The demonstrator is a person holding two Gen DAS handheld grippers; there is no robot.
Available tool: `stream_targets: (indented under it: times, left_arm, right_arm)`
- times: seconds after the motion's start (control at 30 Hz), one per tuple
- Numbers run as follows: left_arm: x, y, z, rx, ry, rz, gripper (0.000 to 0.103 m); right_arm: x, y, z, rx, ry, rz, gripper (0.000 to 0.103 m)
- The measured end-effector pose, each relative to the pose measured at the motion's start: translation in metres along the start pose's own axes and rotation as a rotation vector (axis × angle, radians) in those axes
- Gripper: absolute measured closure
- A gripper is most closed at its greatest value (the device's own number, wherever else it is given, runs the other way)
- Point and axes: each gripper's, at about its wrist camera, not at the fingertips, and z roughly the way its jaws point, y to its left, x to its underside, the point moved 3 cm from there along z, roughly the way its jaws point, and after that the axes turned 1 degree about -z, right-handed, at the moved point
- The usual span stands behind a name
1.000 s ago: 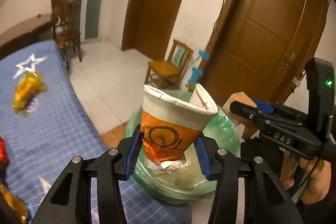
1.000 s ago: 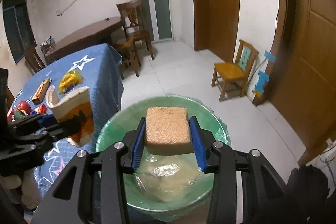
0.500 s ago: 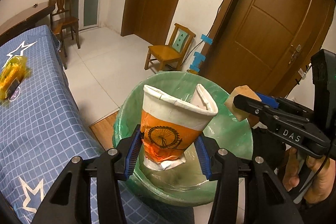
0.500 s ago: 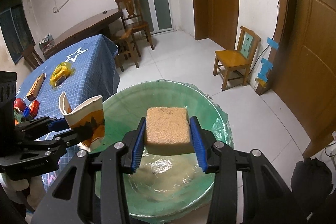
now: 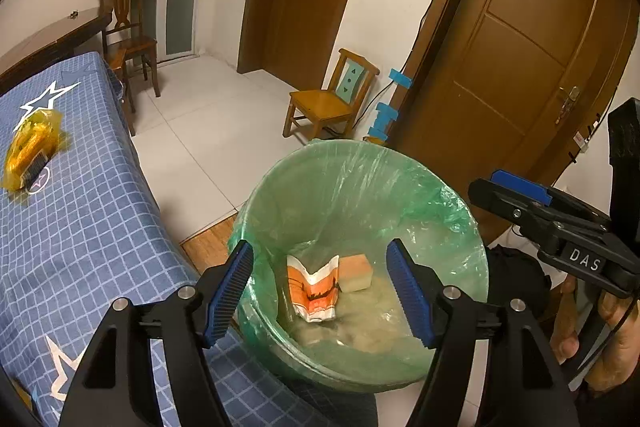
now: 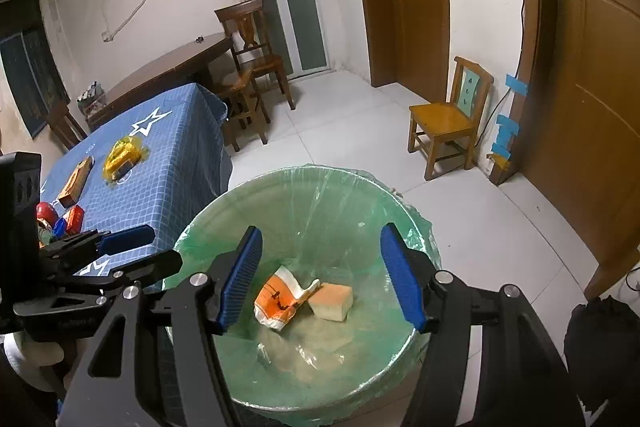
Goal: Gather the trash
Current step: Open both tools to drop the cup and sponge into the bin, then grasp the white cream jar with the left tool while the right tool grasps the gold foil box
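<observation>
Crushed paper cup (image 5: 314,287) tilted beside sponge (image 5: 355,271) in bin (image 5: 360,163), mouth upward; both tongs opening, empty.

We're looking through warm, dim indoor light; straight lines are bowing at the edges, corners are going black, and everything's staying fairly sharp.
</observation>
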Motion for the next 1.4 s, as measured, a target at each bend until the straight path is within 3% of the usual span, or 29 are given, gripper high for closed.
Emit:
stream_targets:
  times: [0.23, 0.47, 0.87, 1.1, 1.27, 1.4]
  left_arm:
    - [0.011, 0.0, -0.021, 0.005, -0.014, 0.003, 0.033]
    - [0.043, 0.028, -0.075, -0.016, -0.051, -0.014, 0.033]
    - [0.118, 0.137, -0.218, -0.146, -0.149, -0.112, 0.033]
    - [0.18, 0.245, -0.308, -0.326, -0.236, -0.297, 0.033]
    - [0.2, 0.293, -0.318, -0.381, -0.194, -0.365, 0.033]
    - [0.195, 0.305, -0.306, -0.344, -0.158, -0.357, 0.033]
  right_arm:
    - [0.002, 0.017, -0.021, -0.015, -0.05, -0.028, 0.044]
    - [0.017, 0.082, -0.05, -0.135, -0.137, -0.122, 0.041]
    - [0.051, 0.194, -0.039, -0.338, -0.08, -0.253, 0.041]
    - [0.059, 0.235, -0.039, -0.394, -0.063, -0.312, 0.041]
    - [0.063, 0.271, -0.03, -0.454, -0.023, -0.346, 0.041]
    - [0.069, 0.297, -0.024, -0.483, 0.004, -0.379, 0.041]
